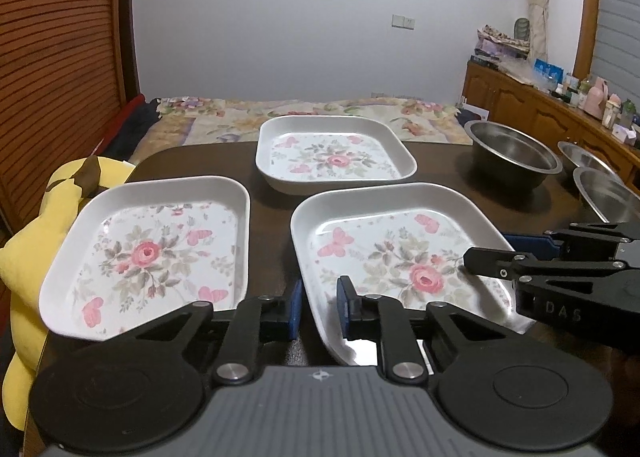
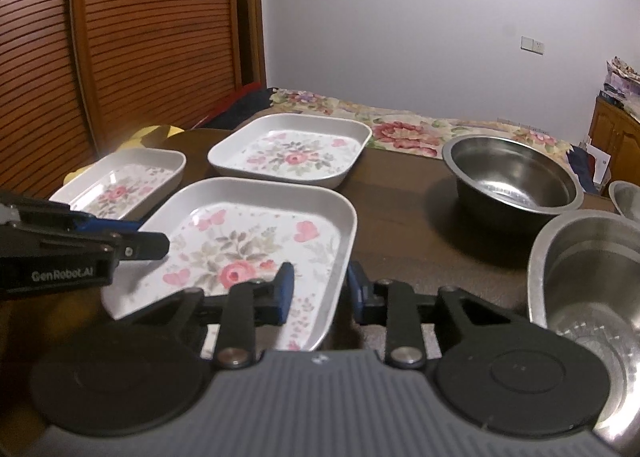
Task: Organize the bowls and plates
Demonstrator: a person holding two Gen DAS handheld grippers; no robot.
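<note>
On the table (image 1: 224, 153) before me, one plate (image 1: 404, 257) lies nearest, another (image 1: 148, 253) left, a third (image 1: 334, 155) behind, bowls (image 1: 512, 155) right.

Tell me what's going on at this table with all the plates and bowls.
A person is working two handheld grippers on the nearest floral plate. The left gripper straddles its left rim, and the right gripper straddles its right rim, one finger inside and one outside each wall. The plate looks held from both sides, still low on the dark table. Two more floral plates and three steel bowls sit untouched.
</note>
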